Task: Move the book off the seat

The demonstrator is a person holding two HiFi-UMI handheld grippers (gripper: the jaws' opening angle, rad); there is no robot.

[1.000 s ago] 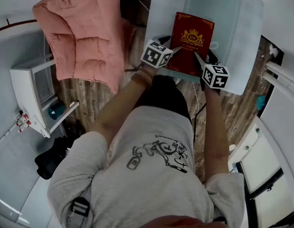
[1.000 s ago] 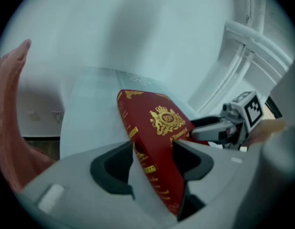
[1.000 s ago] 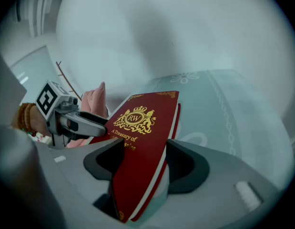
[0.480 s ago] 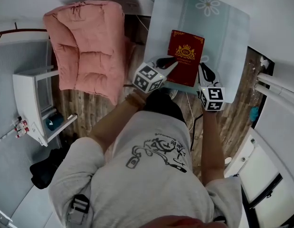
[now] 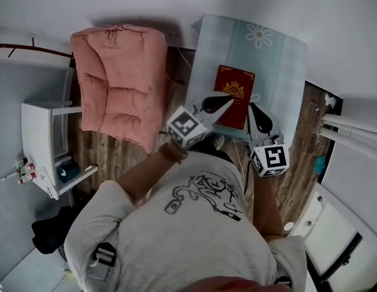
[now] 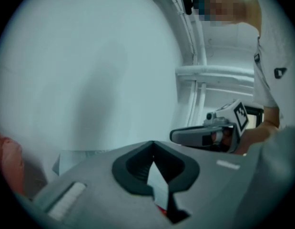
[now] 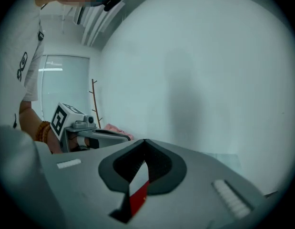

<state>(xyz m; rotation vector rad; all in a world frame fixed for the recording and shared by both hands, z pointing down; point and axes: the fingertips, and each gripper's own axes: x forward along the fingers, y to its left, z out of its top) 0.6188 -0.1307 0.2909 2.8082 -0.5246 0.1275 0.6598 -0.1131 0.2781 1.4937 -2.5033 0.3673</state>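
Note:
A dark red book [image 5: 234, 96] with a gold crest lies flat on the pale blue table [image 5: 279, 53], away from the pink padded seat [image 5: 121, 78] at the left. My left gripper [image 5: 228, 101] is shut and empty, its tip over the book's near left corner. The right gripper [image 5: 251, 107] is shut too, just off the book's near right edge. In the left gripper view the closed left gripper [image 6: 153, 143] points at a bare wall, with the right gripper [image 6: 185, 136] beside it. The right gripper view shows the right gripper [image 7: 145, 141] closed, a red sliver of book [image 7: 137, 197] below.
A white shelf unit [image 5: 39, 139] stands left of the seat, with small items on its lower shelf. Wood floor [image 5: 298, 169] shows between table and seat. A white wall runs behind the table. White rails [image 5: 352, 129] stand at the right.
Both grippers stood open on either side of the book's near edge; they have closed and drawn back a little. The book stays flat on the table.

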